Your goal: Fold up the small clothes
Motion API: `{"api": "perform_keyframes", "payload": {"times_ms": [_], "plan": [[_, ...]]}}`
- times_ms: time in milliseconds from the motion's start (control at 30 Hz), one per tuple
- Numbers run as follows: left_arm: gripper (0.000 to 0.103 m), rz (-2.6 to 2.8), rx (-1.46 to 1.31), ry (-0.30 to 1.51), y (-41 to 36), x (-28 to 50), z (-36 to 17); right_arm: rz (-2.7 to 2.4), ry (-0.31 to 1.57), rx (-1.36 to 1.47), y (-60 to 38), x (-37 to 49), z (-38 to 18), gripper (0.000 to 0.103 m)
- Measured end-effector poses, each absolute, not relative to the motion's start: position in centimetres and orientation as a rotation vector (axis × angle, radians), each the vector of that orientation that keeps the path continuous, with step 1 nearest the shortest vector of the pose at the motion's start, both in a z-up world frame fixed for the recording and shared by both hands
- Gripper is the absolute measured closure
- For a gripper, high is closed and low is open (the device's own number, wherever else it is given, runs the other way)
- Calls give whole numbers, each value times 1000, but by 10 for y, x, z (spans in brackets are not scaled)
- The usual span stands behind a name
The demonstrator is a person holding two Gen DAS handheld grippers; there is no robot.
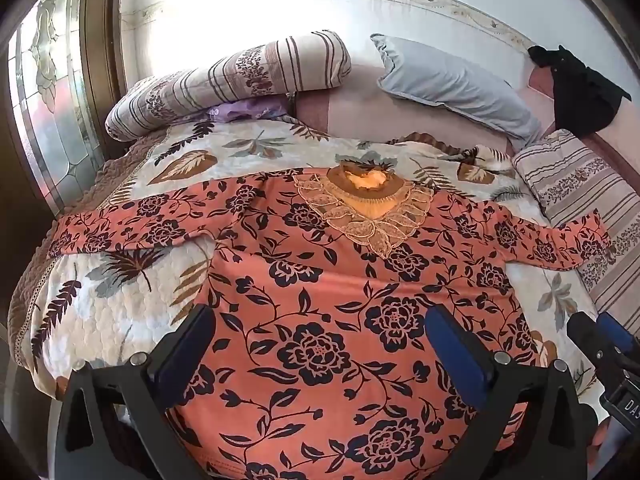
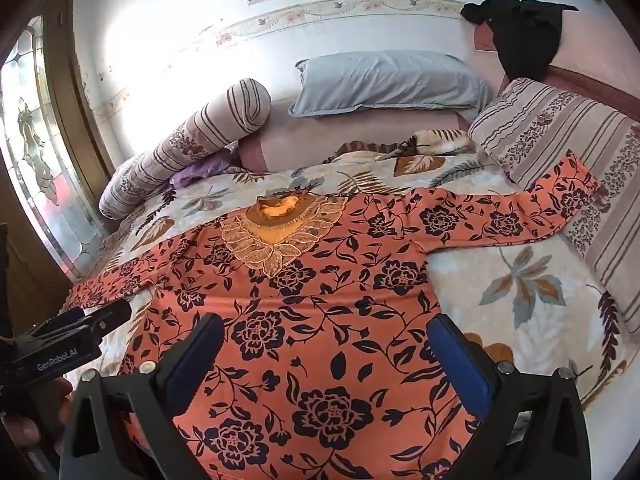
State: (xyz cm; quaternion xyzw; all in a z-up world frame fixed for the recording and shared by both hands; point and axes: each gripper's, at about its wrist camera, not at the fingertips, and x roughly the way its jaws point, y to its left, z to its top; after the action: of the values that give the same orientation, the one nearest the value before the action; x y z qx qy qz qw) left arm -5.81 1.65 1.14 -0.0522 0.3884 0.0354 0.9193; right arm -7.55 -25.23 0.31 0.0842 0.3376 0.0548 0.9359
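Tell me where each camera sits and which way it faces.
Left wrist: on the left claw, above the blouse hem, facing the headboard; its open fingers show, right claw at right edge.
Right wrist: on the right claw, same heading; its open fingers show, left claw at left.
Shared: blouse, grey pillow, black cloth.

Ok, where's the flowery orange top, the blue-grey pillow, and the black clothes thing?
flowery orange top (image 1: 320,300): left wrist view, middle of its front.
blue-grey pillow (image 2: 384,80): right wrist view, centre of its face.
black clothes (image 2: 524,36): right wrist view, middle of the bunch on the headboard corner.
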Motion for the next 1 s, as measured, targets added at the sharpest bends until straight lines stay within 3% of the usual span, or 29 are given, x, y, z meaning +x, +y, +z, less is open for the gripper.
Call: {"api": "perform_keyframes", "payload": {"times_ms": [1000], "plan": [[0, 83, -124, 806, 19, -58, 12, 144, 633, 214, -245, -80, 9, 0]]}}
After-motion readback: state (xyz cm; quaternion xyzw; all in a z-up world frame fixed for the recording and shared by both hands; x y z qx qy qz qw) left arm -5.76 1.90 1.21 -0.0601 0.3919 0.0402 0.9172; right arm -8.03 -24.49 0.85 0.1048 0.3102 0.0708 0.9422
